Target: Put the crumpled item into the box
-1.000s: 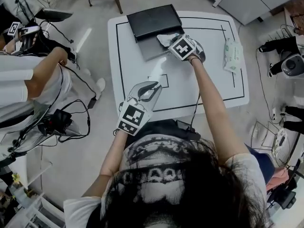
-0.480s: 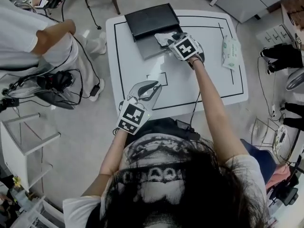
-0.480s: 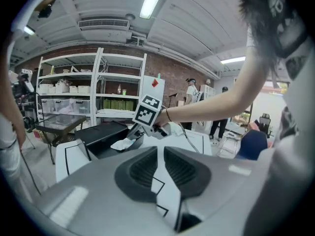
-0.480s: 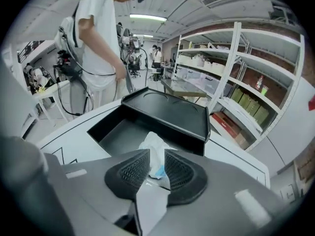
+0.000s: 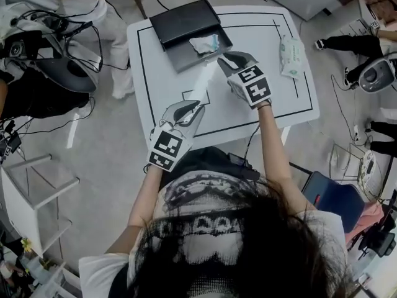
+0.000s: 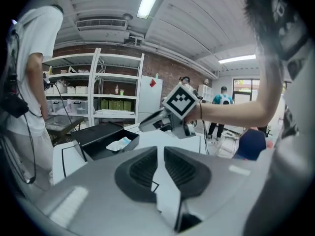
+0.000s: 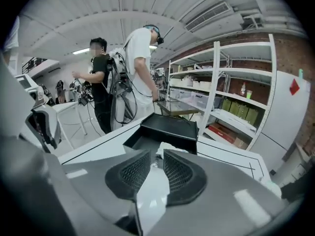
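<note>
Head view: the person's right arm reaches up the frame. Its right gripper (image 5: 228, 61) hovers over the white square table (image 5: 279, 101), jaws narrowly apart and empty. The bent left arm holds the left gripper (image 5: 195, 108) at the table's lower edge, also slightly parted.

The crumpled white paper (image 5: 205, 43) lies inside the open black rectangular box (image 5: 186, 22) at top centre.

Left gripper view: nothing sits between the pads, and the box is at centre left.

Right gripper view: white metal shelving (image 7: 231, 97) lines a brick wall at right.
</note>
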The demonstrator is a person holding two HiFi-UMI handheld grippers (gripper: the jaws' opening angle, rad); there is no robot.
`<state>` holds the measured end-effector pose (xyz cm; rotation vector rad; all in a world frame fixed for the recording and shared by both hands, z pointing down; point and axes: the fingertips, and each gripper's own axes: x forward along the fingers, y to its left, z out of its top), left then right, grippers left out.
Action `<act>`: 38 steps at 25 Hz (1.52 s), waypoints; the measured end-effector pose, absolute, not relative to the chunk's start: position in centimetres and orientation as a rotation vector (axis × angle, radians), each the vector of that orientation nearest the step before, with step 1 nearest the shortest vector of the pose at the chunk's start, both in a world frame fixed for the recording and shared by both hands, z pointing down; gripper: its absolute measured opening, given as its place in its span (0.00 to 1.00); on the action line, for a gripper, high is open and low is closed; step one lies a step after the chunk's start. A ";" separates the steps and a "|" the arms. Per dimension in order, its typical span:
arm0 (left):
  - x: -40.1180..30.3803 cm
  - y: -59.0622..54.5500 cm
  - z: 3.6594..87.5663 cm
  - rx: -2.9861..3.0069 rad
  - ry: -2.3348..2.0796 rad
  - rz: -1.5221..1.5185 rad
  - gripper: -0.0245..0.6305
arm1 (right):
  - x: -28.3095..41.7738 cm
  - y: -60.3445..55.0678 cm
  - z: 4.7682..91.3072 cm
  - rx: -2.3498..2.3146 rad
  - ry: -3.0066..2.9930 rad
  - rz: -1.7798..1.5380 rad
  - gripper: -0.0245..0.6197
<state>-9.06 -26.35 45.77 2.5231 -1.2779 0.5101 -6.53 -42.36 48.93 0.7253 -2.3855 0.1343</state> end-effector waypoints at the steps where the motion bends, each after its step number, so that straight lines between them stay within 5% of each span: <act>1: -8.7 -26.2 45.7 2.527 -1.275 0.511 0.04 | -5.9 -41.5 48.7 0.734 -2.394 0.142 0.17; 38: 2.2 -14.7 42.4 2.514 -1.413 0.482 0.04 | 9.6 -17.4 44.9 0.853 -2.606 0.324 0.14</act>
